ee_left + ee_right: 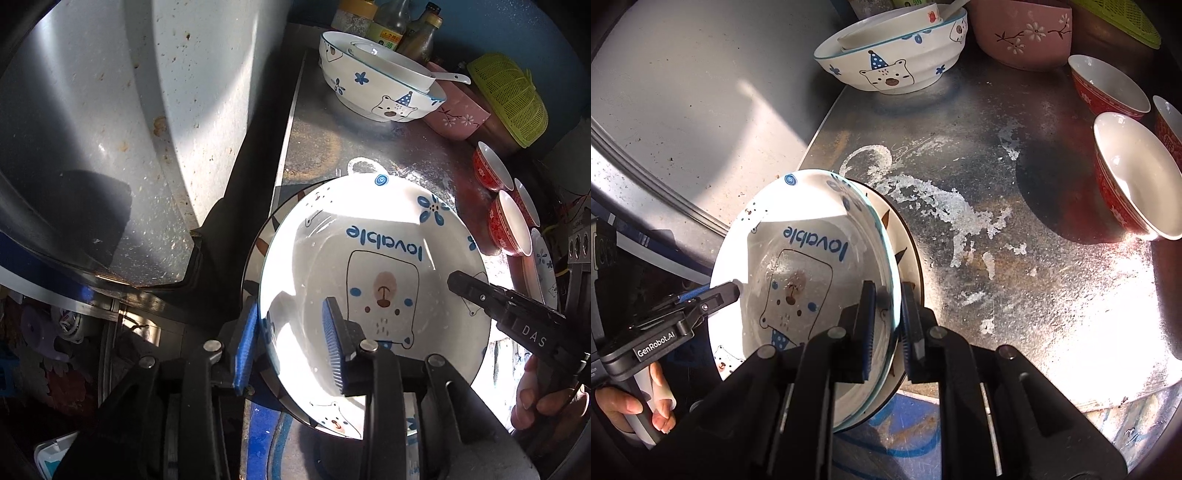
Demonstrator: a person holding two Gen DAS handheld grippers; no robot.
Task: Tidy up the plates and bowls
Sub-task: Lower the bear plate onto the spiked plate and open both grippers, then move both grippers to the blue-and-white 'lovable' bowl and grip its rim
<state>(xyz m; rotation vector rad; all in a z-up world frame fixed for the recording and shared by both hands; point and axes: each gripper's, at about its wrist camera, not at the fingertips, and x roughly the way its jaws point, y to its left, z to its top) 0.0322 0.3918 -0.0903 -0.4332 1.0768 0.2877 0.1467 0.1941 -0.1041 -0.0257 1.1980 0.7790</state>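
The bear plate [373, 280], the one with "lovable" printed across it, sits tilted at the near edge of the worn metal counter [1015, 229], held from both sides at once. The left gripper [291, 343] has its blue-padded fingers either side of the plate's left rim, and the right gripper [886, 325] is pinching the opposite rim; in the right wrist view its pads also seem to take in the edge of a second plate [908, 251] with a dark rim lying directly beneath (so the two may well be lifted as a pair, though I cannot tell how firmly the lower one is caught). As for progress, I judge the tidying only partly done. At the far end a large bear bowl [890, 62] already has a smaller bowl and a white spoon [448, 76] nested in it, with a pink flowered bowl [1023, 33] just beside it. Along the right side, though, the red bowls [1134, 173] sit loose, tipped on their sides and near one another rather than stacked, and another patterned plate [545, 266] shows at the near right. So the plates in hand still want a proper resting place, and the red bowls remain to be gathered. The bottles [391, 22] and green basket [506, 92] at the far edge look like bystanders to all this.
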